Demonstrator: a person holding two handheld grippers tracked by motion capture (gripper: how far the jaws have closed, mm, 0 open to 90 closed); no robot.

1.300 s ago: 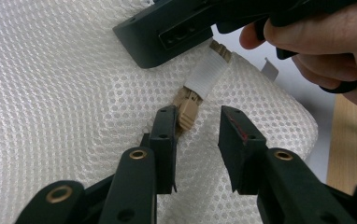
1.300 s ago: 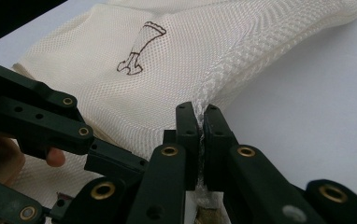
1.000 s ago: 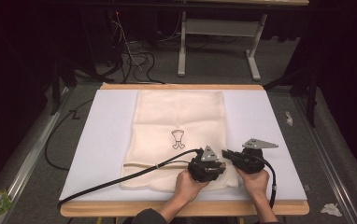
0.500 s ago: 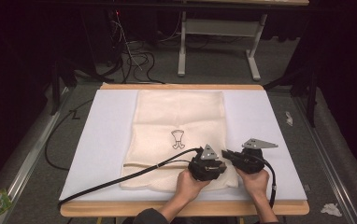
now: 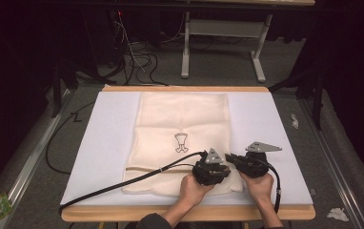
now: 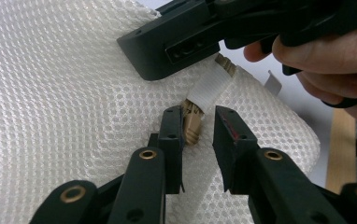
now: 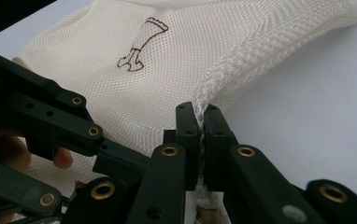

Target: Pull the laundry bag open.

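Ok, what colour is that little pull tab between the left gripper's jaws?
Tan, the pull tab hangs from a white ribbed strip; clearest in the left gripper view.

Table point(image 5: 285, 212) with wood edge, white sheet point(image 5: 108, 143) covering the top. Cream mesh bag point(image 5: 182, 119) lies flat on sheet, centre, small drawing facing up.
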